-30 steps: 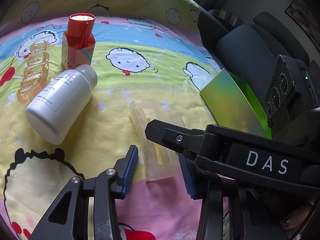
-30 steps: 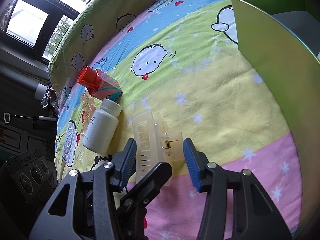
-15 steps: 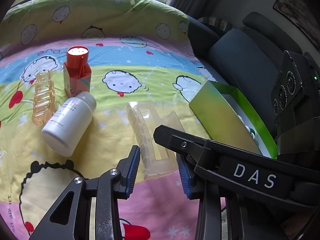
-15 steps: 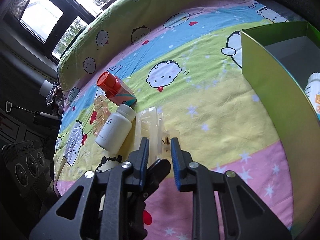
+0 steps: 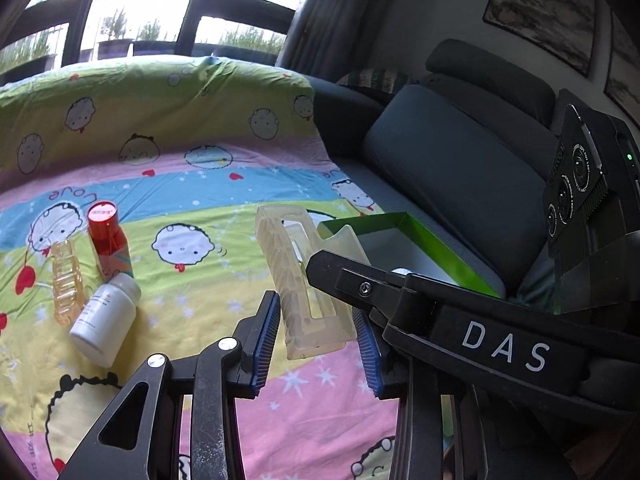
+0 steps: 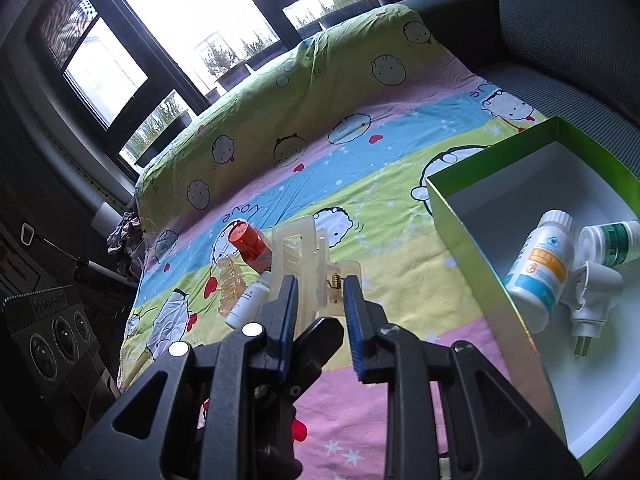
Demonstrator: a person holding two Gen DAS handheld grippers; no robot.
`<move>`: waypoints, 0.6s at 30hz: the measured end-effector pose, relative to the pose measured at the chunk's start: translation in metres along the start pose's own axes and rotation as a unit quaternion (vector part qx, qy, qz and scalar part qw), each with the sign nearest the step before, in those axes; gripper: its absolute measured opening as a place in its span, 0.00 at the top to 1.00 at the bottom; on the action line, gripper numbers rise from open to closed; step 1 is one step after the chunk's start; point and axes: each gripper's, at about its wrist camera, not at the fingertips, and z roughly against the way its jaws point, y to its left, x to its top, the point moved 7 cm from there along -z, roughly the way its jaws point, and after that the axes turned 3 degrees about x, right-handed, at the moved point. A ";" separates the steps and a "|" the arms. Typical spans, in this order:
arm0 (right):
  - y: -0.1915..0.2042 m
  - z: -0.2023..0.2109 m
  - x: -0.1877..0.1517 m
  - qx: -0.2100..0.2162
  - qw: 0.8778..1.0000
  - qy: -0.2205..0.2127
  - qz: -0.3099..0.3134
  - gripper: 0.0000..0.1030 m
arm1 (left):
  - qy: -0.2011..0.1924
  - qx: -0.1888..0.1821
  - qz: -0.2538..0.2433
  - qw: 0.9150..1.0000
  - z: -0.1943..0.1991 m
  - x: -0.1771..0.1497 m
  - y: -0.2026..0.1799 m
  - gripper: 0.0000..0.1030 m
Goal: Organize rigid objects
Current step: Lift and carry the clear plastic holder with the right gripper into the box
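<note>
Two claws (image 5: 316,336) (image 6: 318,316), one clip (image 5: 308,280), three bottles (image 6: 538,268)

A cartoon-print sheet (image 5: 224,288) covers what seems a dark sofa (image 5: 460,168), below windows (image 6: 192,12).

"DAS" on right hand-held gripper (image 5: 440,312), "Love" on bedsheet (image 5: 74,193)
</note>
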 end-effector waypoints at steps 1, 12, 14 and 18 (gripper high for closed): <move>-0.002 0.005 0.002 -0.004 1.000 -0.008 -0.001 0.76 | -0.004 -0.004 -0.004 1.000 0.000 0.002 -0.006 0.63; -0.049 0.057 0.022 -0.060 0.995 -0.073 -0.039 0.76 | -0.002 -0.064 -0.058 0.996 -0.023 0.012 -0.072 0.63; -0.057 0.062 0.023 -0.067 0.993 -0.078 -0.049 0.76 | 0.003 -0.071 -0.063 0.995 -0.029 0.012 -0.081 0.63; -0.076 0.070 0.022 -0.090 0.990 -0.079 -0.070 0.76 | 0.021 -0.091 -0.066 0.993 -0.042 0.007 -0.097 0.63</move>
